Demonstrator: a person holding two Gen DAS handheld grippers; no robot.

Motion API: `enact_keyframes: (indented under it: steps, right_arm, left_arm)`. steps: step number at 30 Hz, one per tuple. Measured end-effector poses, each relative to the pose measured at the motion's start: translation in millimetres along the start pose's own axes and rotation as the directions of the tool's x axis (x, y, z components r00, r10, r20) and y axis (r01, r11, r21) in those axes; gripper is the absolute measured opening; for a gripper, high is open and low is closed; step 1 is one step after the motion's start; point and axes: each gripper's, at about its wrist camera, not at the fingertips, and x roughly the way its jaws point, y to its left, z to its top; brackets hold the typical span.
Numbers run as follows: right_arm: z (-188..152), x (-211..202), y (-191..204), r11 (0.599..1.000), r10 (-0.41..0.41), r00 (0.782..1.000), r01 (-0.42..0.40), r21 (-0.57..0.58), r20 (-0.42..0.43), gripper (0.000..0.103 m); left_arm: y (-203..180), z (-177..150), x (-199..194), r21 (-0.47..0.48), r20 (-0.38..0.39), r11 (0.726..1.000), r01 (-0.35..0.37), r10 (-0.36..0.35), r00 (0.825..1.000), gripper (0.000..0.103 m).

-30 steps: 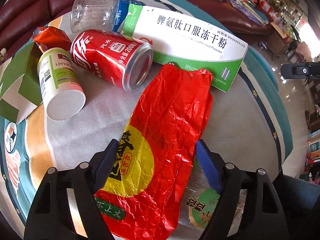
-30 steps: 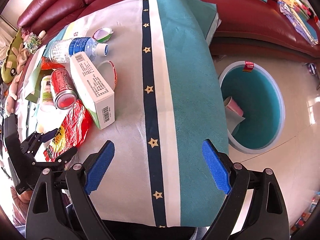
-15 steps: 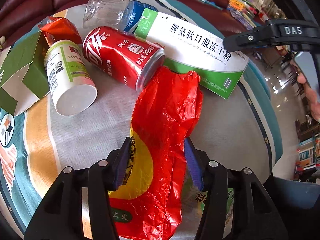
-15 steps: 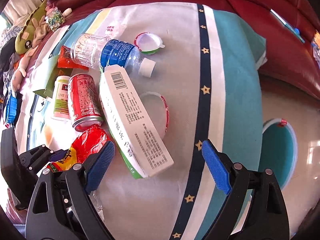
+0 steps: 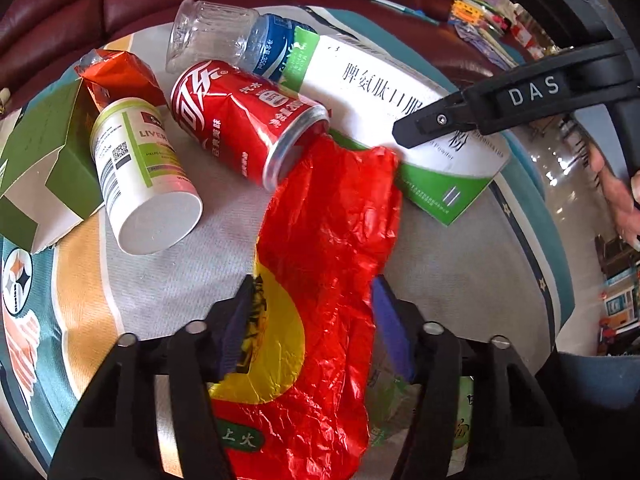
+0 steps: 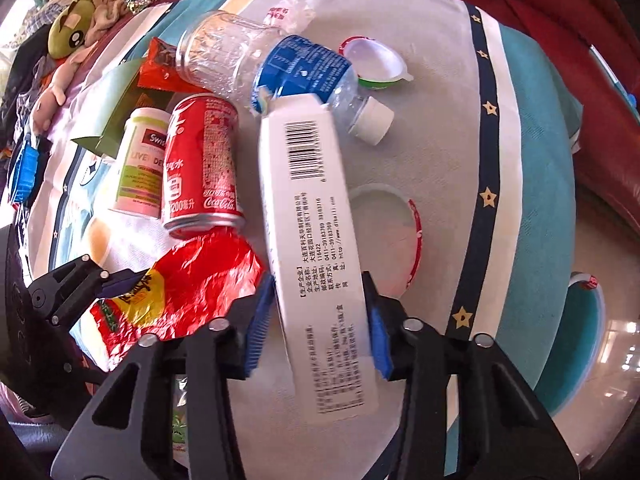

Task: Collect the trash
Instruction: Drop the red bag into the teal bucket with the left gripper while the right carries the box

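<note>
My left gripper [image 5: 314, 322] is shut on a crumpled red and yellow snack wrapper [image 5: 320, 280] that lies on the cloth; it also shows in the right wrist view [image 6: 176, 292]. My right gripper [image 6: 320, 320] straddles a long white and green box [image 6: 316, 248], with its blue pads against both sides. The box also shows in the left wrist view [image 5: 400, 116]. Beside them lie a red cola can [image 5: 240, 120], a white pill bottle [image 5: 140, 172] and a clear water bottle [image 6: 272, 68].
A green carton [image 5: 44, 168] and an orange packet [image 5: 120, 76] lie at the left. A yoghurt cup [image 6: 372, 64] and a clear lid [image 6: 384, 236] lie right of the box. A teal bin [image 6: 580, 340] stands on the floor. A red sofa [image 6: 568, 20] is behind.
My left gripper closed on the red wrapper. My right gripper swung left from the bin side, came over the white box and closed in on it.
</note>
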Motion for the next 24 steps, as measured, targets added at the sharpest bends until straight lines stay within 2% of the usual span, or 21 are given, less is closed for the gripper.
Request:
enact_keyframes:
  steps: [2,4,5,11,16,24]
  right_arm:
    - [-4.1,-3.0,6.7,0.999,-0.034,0.999,0.034,-0.016,0.007,0.03]
    - [-6.1,-5.8,11.2,1.0,-0.015,1.0,0.015,-0.002,0.011,0.03]
    - [-8.2,-9.0,11.4,1.0,-0.017,1.0,0.017,0.004,0.018,0.03]
    - [-27.2,-35.0,7.3,0.999,-0.011,0.997,0.009,0.033,0.074,0.03]
    - [-48.5,-49.5,-0.2,0.998,-0.008,0.994,0.001,0.065,0.108,0.03]
    - [-82.4,-76.1,-30.1,0.99,0.008,0.984,-0.033,0.138,0.178,0.03]
  left_arm:
    - [3.9,-2.3,-6.9,-0.017,0.015,1.0,-0.004,0.004,1.0,0.039]
    - [8.1,4.7,-10.8,-0.037,0.035,0.999,0.0,0.001,0.999,0.017]
    - [9.5,4.5,-14.9,-0.047,0.042,0.999,0.012,-0.01,0.999,0.011]
    - [20.0,-0.4,-30.4,-0.076,0.046,0.997,-0.008,0.012,0.999,0.009]
    - [14.0,-4.4,-44.3,-0.097,0.062,0.995,-0.01,0.017,0.998,0.009]
    - [-21.5,22.3,-65.1,-0.084,0.117,0.996,-0.026,0.036,0.992,0.009]
